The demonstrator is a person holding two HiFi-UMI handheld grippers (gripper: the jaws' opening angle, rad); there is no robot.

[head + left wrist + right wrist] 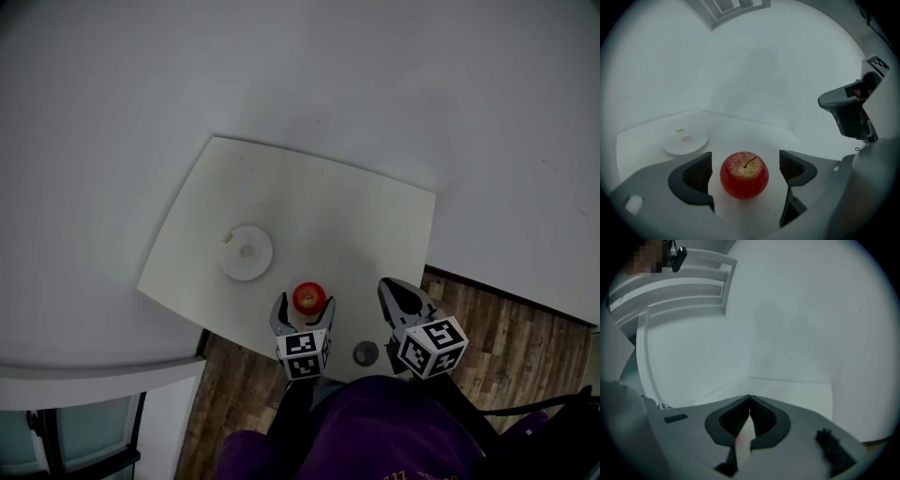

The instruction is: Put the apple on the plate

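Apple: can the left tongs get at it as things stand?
Looks like yes: the left tongs are open, one jaw either side of the apple, gaps on both sides, nothing in between. The right tongs sit shut, off to the side.

On the table [328,206], the apple [308,297] lies right of the plate [259,262].

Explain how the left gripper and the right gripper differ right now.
The left gripper's jaws stand wide apart; the right gripper's are pressed together. The left gripper has the apple between its jaws, untouched by the pads; the right gripper holds nothing. Both carry a cube with square markers and sit over the near edge of the table.
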